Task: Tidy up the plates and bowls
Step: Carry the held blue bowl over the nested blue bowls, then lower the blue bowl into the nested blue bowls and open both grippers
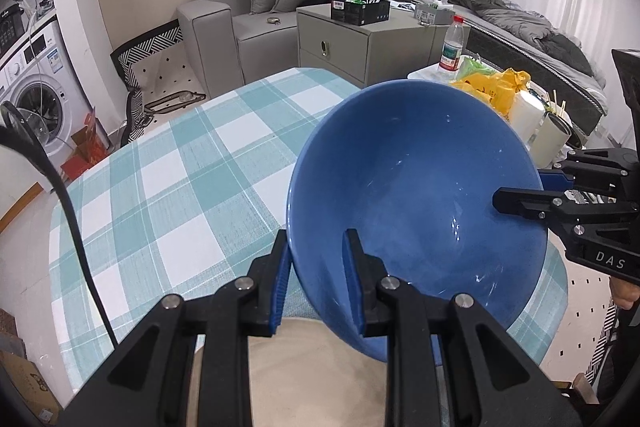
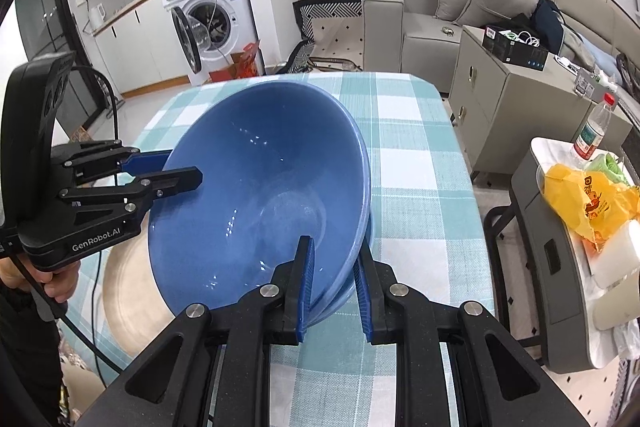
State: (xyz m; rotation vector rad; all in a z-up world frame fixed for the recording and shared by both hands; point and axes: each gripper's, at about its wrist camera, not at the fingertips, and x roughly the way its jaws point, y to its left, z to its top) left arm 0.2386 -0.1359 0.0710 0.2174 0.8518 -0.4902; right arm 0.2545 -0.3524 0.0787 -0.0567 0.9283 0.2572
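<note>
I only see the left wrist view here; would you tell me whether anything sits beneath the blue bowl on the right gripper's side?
Observer: Yes. The right wrist view shows a paler blue rim just under the blue bowl, seemingly a second bowl nested beneath.
Operator: Thank you. How far does the beige plate reach?
Observer: The beige plate lies on the checked tablecloth and shows well past the bowl, below the left gripper.

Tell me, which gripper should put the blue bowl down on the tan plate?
Probably both: the left gripper and right gripper each pinch the blue bowl's rim. The left sits nearer the tan plate, so it could guide.
</note>
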